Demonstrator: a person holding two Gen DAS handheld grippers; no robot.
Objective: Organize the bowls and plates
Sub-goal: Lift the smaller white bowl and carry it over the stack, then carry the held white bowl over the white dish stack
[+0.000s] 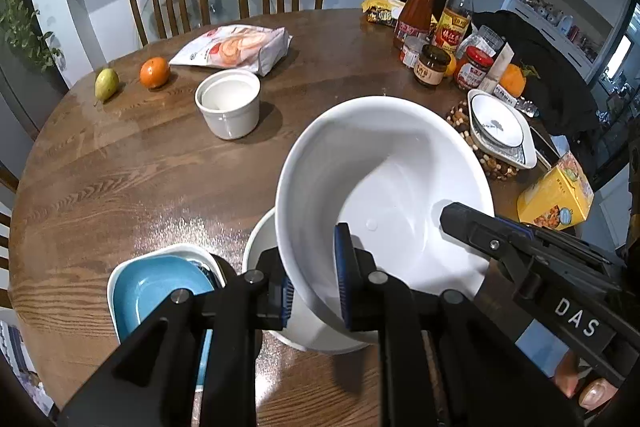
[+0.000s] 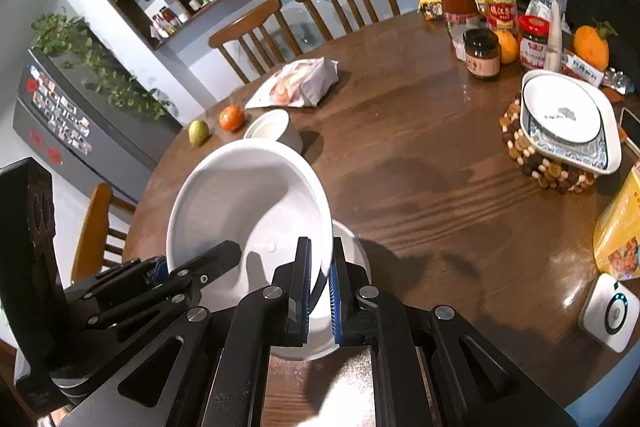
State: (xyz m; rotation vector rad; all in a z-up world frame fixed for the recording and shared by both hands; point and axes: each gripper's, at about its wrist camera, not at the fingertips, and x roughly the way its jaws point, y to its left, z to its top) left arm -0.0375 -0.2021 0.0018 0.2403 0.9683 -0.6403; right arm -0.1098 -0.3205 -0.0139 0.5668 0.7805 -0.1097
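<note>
Both tools grip one large white ceramic bowl (image 1: 384, 187) by its rim. The left tool (image 1: 316, 287) pinches the bowl's wall at the near-left edge, one blue pad inside and one outside. The right tool (image 2: 320, 287) is pressed nearly together on the thin rim at the near-right edge. The bowl is tilted, mouth facing away from the person, and held over the near part of the round wooden bench (image 1: 120, 167).

Directly below it sits a second white bowl (image 1: 260, 251), upright on the bench. The held bowl's underside appears to be at or just inside that rim; contact cannot be confirmed.

Done so far, judging by the layout: at near left, a blue dish nested in a white square dish (image 1: 152, 287). At far right, a round white plate with a blue rim (image 2: 560, 115) in a white square dish (image 2: 612, 147) on a beaded wooden trivet (image 2: 520, 155).

In hand: nesting the large bowl into the one below. It probably needs levelling before release.

Left: a small white straight-sided pot (image 1: 228, 103) stands alone mid-bench, far of the held bowl, near the orange (image 1: 154, 71) and pear (image 1: 106, 83). The stacks are well apart; merging them may still be due.

Rough estimate: past the midpoint.
</note>
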